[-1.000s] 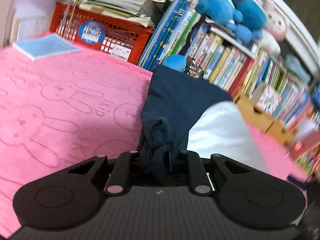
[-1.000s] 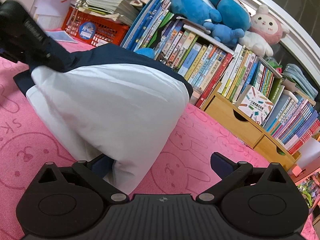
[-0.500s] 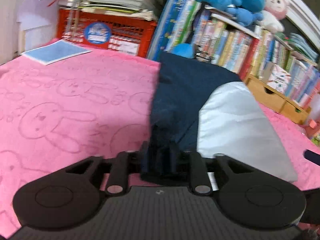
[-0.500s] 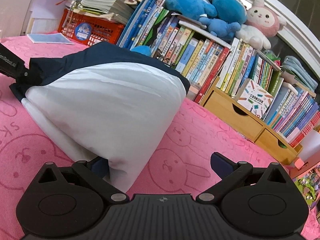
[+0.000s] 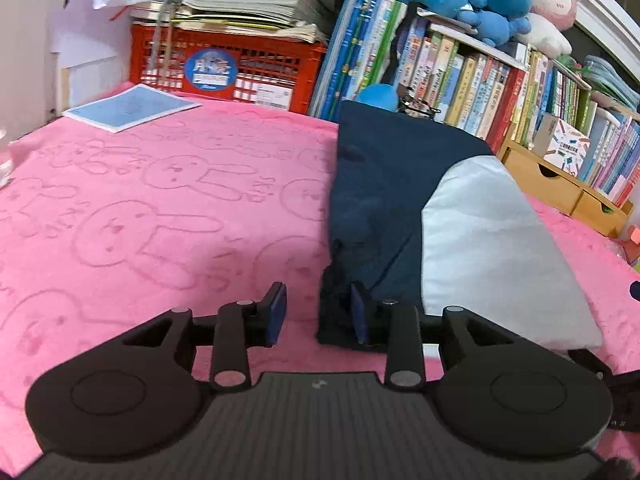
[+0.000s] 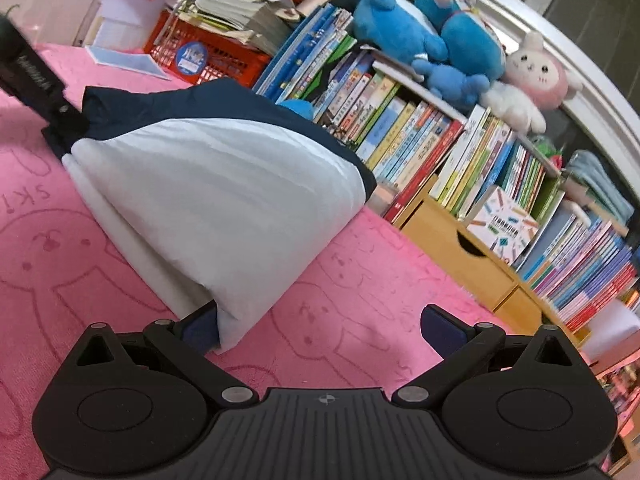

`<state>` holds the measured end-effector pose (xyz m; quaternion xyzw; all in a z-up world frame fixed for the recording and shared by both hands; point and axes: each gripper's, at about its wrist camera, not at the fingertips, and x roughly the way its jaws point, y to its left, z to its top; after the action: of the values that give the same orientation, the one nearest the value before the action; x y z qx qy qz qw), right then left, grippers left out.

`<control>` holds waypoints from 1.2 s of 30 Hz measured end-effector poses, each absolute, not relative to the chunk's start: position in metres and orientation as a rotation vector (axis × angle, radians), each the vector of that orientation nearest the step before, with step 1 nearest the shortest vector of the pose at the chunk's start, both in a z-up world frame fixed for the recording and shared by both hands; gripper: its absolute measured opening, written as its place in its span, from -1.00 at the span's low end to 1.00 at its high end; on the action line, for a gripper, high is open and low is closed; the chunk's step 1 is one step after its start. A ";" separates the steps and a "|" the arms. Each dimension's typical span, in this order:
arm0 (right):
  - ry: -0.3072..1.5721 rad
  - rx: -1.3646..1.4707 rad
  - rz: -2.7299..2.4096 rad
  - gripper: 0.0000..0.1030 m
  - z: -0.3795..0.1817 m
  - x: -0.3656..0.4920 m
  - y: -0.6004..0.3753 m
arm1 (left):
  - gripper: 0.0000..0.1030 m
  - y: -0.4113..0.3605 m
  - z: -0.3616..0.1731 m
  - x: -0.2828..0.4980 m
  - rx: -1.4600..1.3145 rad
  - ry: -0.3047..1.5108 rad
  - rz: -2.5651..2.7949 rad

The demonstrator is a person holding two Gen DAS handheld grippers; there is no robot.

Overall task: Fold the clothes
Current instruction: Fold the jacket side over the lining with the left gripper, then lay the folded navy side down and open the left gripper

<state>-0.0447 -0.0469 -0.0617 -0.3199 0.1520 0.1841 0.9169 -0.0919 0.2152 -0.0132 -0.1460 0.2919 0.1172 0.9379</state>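
A folded navy and white garment (image 5: pixel 400 200) lies on the pink rabbit-pattern blanket (image 5: pixel 160 220). My left gripper (image 5: pixel 318 312) sits at its near navy corner. Its jaws are opening, and the bunched navy edge (image 5: pixel 336 312) rests against the right finger without being pinched. In the right wrist view the garment (image 6: pixel 224 184) humps up, white side facing me. My right gripper (image 6: pixel 320 328) stands wide open at the white corner (image 6: pixel 240 316), which lies beside its left finger. The left gripper (image 6: pixel 36 84) shows at the far left there.
A red crate (image 5: pixel 224 68) with stacked papers and a blue booklet (image 5: pixel 132 108) sit at the blanket's far edge. A bookshelf (image 6: pixel 440 148) with plush toys (image 6: pixel 420 40) and wooden drawers (image 6: pixel 460 252) runs along the back right.
The left gripper's jaws have parted and let go of the bunched navy cloth, which now lies lower on the blanket. The right gripper stays wide open beside the white corner.
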 end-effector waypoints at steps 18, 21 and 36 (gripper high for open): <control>0.270 -0.708 0.353 1.00 -0.067 -0.053 -0.041 | 0.27 0.122 0.041 -0.062 -0.062 0.404 0.112; 0.270 -0.708 0.353 1.00 -0.067 -0.053 -0.041 | 0.33 0.103 0.026 -0.026 0.008 0.464 0.122; 0.252 -0.711 0.392 1.00 -0.066 -0.047 -0.011 | 0.83 0.180 -0.010 -0.026 -0.091 0.696 0.246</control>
<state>-0.0473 -0.0112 -0.0655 -0.3450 0.1225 0.1901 0.9110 -0.0260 0.1803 -0.0098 -0.0442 0.3400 0.1201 0.9317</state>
